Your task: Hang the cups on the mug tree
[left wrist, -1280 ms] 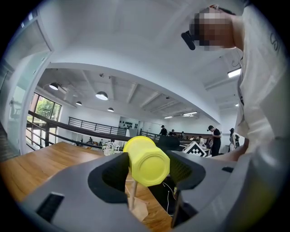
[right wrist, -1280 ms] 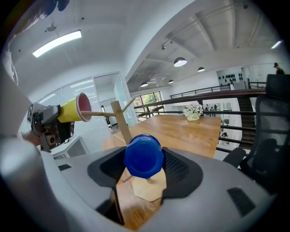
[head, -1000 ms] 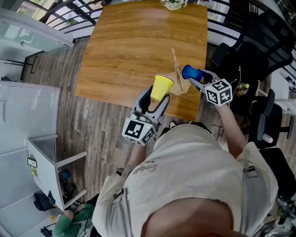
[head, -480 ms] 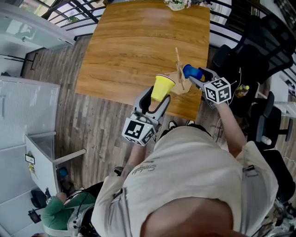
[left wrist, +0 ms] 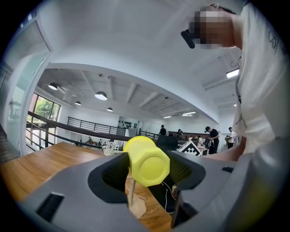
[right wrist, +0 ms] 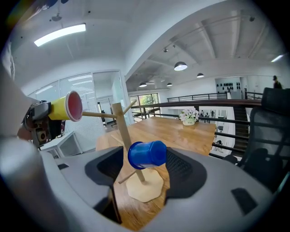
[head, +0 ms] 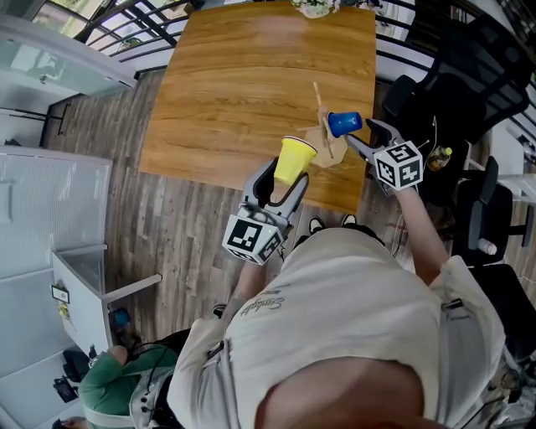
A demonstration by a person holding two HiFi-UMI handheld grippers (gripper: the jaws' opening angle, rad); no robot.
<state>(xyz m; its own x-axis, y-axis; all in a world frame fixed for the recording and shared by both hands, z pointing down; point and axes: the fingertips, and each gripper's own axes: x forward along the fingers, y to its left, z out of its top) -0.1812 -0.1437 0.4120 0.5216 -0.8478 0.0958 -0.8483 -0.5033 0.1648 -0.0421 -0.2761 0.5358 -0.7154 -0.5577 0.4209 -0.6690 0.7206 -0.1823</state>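
My left gripper [head: 279, 180] is shut on a yellow cup [head: 293, 157] with a red inside. It holds the cup on its side just left of the wooden mug tree [head: 321, 113]. In the right gripper view a side peg of the mug tree [right wrist: 122, 129] points into the mouth of the yellow cup [right wrist: 66, 107]. A blue cup [head: 344, 123] hangs on another peg. My right gripper [head: 366, 136] sits just right of it, its jaws opening. In the right gripper view the blue cup [right wrist: 146, 154] lies between the spread pads, and neither pad presses on it.
The tree's base [right wrist: 144, 188] stands near the near right corner of the wooden table [head: 243, 75]. A flower vase [head: 314, 7] sits at the far edge. Black chairs [head: 469, 75] crowd the right side, and a white cabinet [head: 50, 209] stands left. A person in green [head: 117, 394] is at lower left.
My right gripper's jaws have spread off the blue cup and drawn back to the right. The cup stays hanging on the tree. The left gripper and yellow cup have barely moved.
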